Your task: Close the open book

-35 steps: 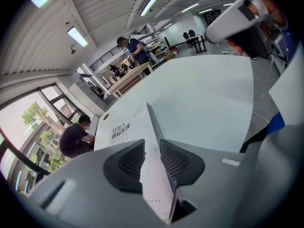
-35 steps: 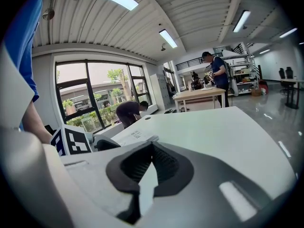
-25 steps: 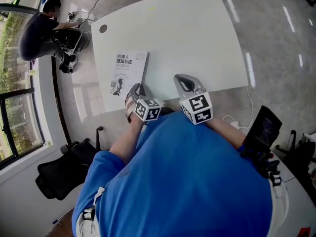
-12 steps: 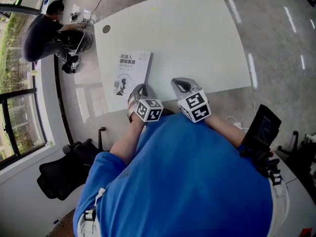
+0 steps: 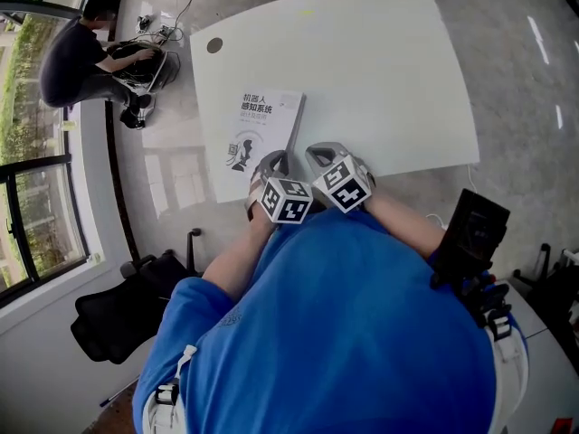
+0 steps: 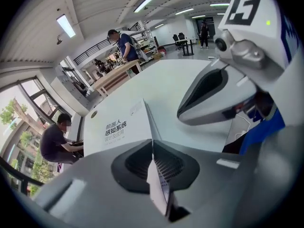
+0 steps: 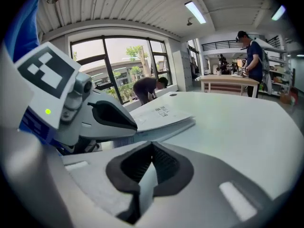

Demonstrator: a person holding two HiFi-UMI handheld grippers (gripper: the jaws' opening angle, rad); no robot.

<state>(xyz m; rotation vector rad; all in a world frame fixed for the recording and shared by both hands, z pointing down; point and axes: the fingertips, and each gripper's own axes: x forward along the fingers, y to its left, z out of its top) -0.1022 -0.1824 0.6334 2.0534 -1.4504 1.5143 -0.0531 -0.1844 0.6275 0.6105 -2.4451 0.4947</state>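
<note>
Book point(image 5: 262, 134) lies shut and flat, front cover up, on the white table point(image 5: 389, 80), left of centre in the head view and close to the table's near edge. In the right gripper view its cover rides slightly above the pages along the near side. The pale cover carries the dark title 机器人感知系统 on two lines, with a smaller grey line that reads 设计及应用 below it. Under that is a small dark figure too small to make out.

The left gripper point(image 5: 271, 161) has its tips at the book's lower right corner. Its jaws have just been closing and now stand together, with only a pale sliver of gap below the pads and nothing clasped between them. Its marker cube point(image 5: 288, 200) sits nearer the wearer.

The right gripper point(image 5: 318, 152) is just beside the left one, over bare table right of the book. Its jaws are also together and grip nothing, and its own cube point(image 5: 342, 183) almost touches the left one.

A round cable hole point(image 5: 214, 45) marks the table's far left corner. At the upper left of the head view a seated person point(image 5: 77, 57) bends over equipment beside a window point(image 5: 36, 215). A black office chair point(image 5: 127, 310) stands at the lower left. The right gripper view shows a standing person point(image 7: 251, 56) at a wooden bench point(image 7: 228, 82).
</note>
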